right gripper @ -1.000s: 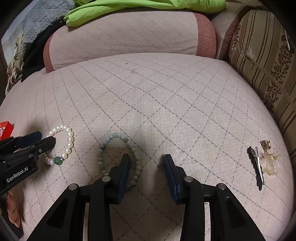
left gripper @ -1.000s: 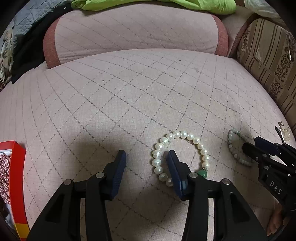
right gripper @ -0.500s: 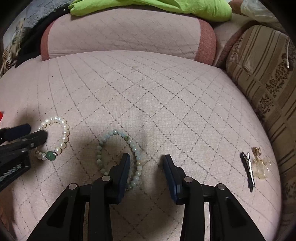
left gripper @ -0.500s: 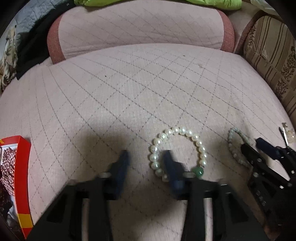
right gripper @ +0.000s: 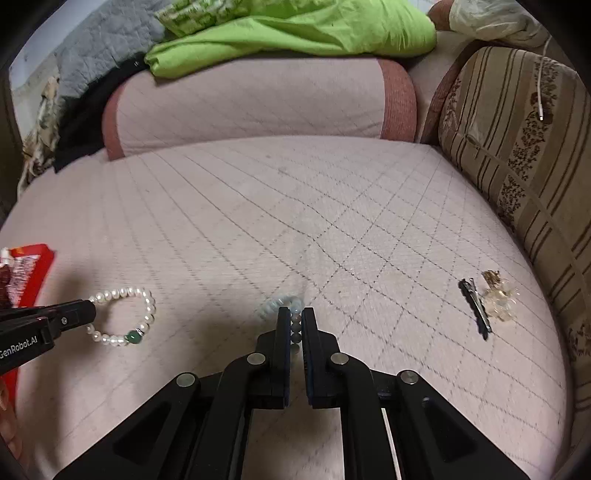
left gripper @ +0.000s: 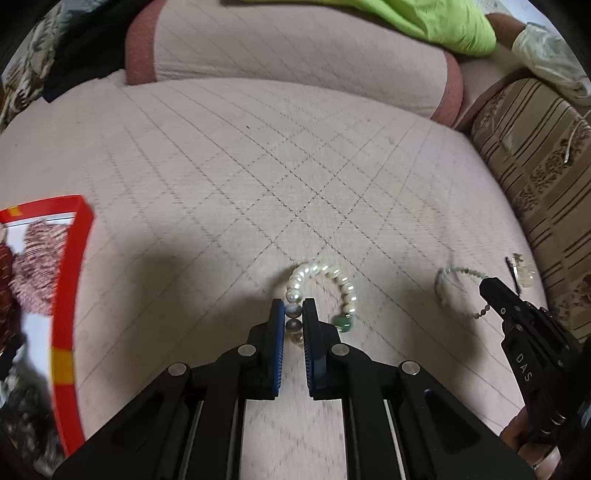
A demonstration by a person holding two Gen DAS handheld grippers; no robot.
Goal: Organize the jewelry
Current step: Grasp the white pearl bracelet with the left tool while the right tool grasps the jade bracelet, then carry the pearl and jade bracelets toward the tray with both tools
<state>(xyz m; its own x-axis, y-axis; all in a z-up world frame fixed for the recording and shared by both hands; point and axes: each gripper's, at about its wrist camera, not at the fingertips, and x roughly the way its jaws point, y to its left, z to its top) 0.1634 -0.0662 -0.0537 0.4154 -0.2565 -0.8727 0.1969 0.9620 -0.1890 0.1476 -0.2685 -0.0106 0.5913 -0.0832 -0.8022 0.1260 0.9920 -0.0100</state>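
Observation:
My left gripper [left gripper: 293, 312] is shut on the white pearl bracelet [left gripper: 325, 273], which has one green bead; its pearls sit between the blue pads, and the bracelet looks raised off the pink quilted cushion [left gripper: 258, 177]. My right gripper [right gripper: 295, 319] is shut on the pale green bead bracelet [right gripper: 275, 304], part of it bunched past the fingertips. In the left wrist view the right gripper [left gripper: 491, 291] shows at the right holding the green bracelet [left gripper: 454, 273]. In the right wrist view the left gripper [right gripper: 86, 312] holds the pearl bracelet [right gripper: 144, 306].
A red-rimmed box [left gripper: 70, 280] with patterned cloth inside lies at the left and also shows in the right wrist view [right gripper: 33, 258]. A black hair clip [right gripper: 476, 308] and a clear gold-trimmed ornament [right gripper: 498, 295] lie at the right. A striped cushion [right gripper: 524, 155] borders the right side; a green cloth [right gripper: 295, 29] lies behind.
Both grippers have shut: the left on the pearl bracelet, the right on the green bead bracelet. Both bracelets look lifted and pulled out of their flat round shape.

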